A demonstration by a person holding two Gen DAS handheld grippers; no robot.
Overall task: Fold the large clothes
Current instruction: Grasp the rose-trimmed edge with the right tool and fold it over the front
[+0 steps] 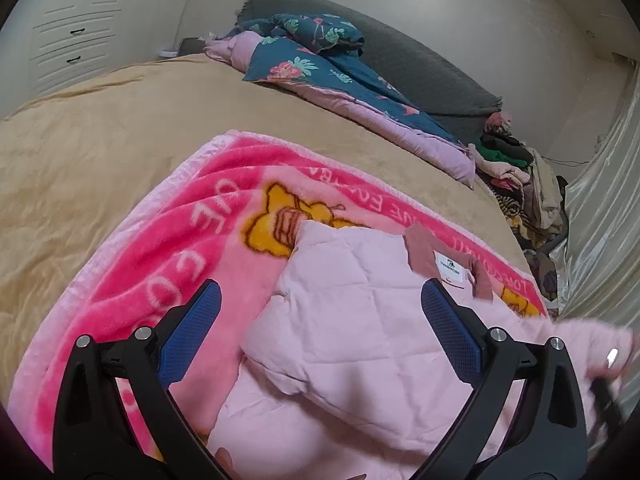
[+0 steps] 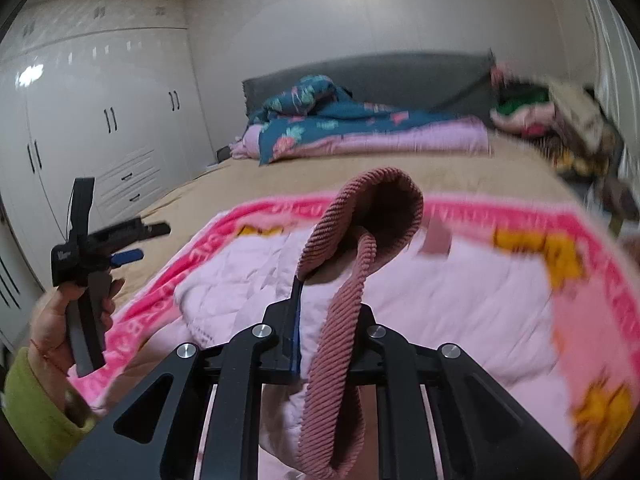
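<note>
The right gripper [image 2: 298,280] is pinched tight on the ribbed dusty-pink cuff [image 2: 360,216] of the pale pink quilted jacket [image 2: 440,304], lifting it into a loop above the garment. The left gripper [image 1: 320,312] hovers with its blue-padded jaws spread wide over the jacket, gripping nothing. The jacket lies on a pink cartoon blanket [image 1: 180,232] spread over the tan bedsheet [image 1: 100,140].

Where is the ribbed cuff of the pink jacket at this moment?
In the right wrist view the ribbed cuff is at centre, clamped in the right gripper and lifted above the pink jacket on the blanket.
</note>
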